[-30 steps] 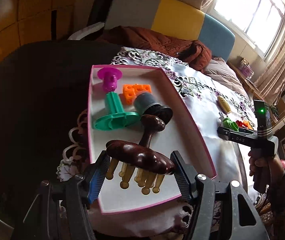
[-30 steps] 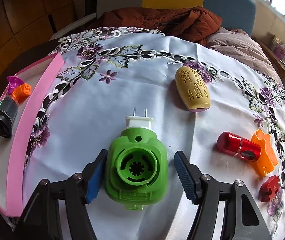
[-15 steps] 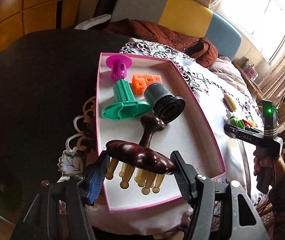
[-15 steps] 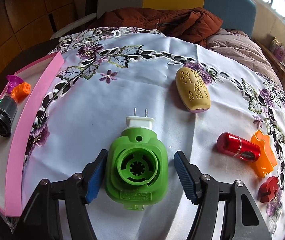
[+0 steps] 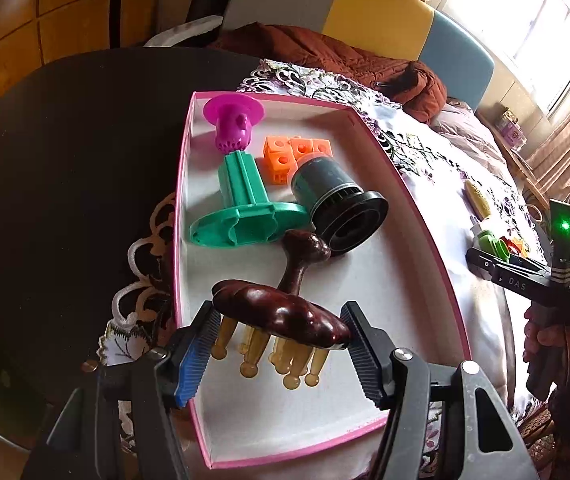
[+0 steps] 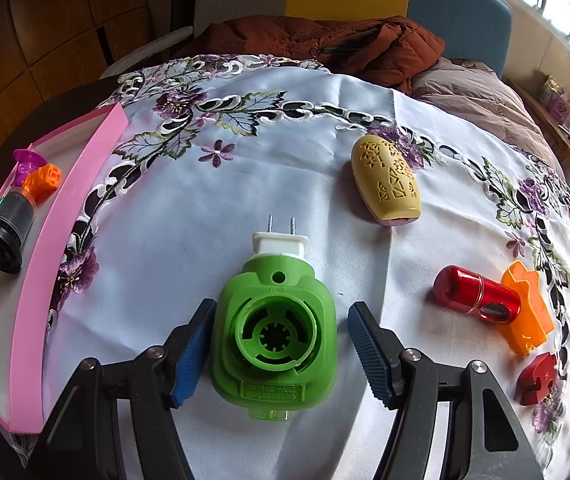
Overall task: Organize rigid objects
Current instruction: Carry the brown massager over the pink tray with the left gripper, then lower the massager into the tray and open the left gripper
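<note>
My left gripper (image 5: 279,346) is shut on a dark wooden massager (image 5: 281,312) with pale pegs, held over the near end of the pink-rimmed tray (image 5: 413,204). The tray holds a magenta piece (image 5: 231,122), orange blocks (image 5: 291,152), a teal stand (image 5: 245,208) and a black cylinder (image 5: 337,200). My right gripper (image 6: 275,354) is open around a green plug-in device (image 6: 275,328) lying on the cloth; its pads stand just beside the device's sides.
On the embroidered cloth lie a yellow oval case (image 6: 387,182), a red cylinder (image 6: 475,294), an orange star piece (image 6: 527,308) and a dark red piece (image 6: 537,372). The pink tray (image 6: 61,248) lies left of the cloth. A brown jacket (image 6: 317,48) lies behind.
The left gripper with the massager has shifted slightly over the tray, so the tray sits more central in view. The right gripper and green device have hardly moved.
</note>
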`<control>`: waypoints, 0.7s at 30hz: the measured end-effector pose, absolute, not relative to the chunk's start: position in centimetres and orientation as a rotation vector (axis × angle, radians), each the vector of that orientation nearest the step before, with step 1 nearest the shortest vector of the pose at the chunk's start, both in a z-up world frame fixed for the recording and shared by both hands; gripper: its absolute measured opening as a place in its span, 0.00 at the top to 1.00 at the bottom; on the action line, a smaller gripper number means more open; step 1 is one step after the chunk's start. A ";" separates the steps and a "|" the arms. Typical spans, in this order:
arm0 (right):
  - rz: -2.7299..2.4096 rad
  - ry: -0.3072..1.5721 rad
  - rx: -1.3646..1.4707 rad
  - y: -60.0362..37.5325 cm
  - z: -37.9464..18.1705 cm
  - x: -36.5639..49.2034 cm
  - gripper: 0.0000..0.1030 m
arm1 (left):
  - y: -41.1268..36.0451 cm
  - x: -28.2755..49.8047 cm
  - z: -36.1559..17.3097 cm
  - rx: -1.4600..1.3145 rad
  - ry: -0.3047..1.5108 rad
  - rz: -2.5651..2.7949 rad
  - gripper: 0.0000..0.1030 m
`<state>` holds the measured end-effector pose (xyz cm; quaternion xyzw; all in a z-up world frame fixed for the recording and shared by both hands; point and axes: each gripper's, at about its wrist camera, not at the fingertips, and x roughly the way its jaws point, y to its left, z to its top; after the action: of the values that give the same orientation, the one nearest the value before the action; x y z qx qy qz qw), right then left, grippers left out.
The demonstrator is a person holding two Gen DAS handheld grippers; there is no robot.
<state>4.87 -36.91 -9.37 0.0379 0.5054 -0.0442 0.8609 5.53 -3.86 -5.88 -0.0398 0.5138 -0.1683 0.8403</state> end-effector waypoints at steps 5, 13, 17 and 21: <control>-0.093 1.060 0.078 -36.9 -9.4 4.9 0.35 | -4.4 7.0 -6.5 -0.072 1.094 -0.337 0.38; -0.092 1.059 0.072 -36.8 -9.3 4.9 0.35 | -4.8 9.2 -6.7 -0.058 1.059 -0.300 0.38; -0.093 1.059 0.073 -36.8 -9.3 4.9 0.35 | -4.7 9.6 -6.7 -0.060 1.063 -0.305 0.38; -0.093 1.059 0.072 -36.8 -9.3 4.9 0.35 | -5.1 9.3 -6.6 -0.032 1.064 -0.299 0.37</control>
<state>4.92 -36.82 -9.32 0.0342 0.5047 -0.0443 0.8615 9.28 -5.06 -6.55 -0.0150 0.5052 -0.1420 0.8511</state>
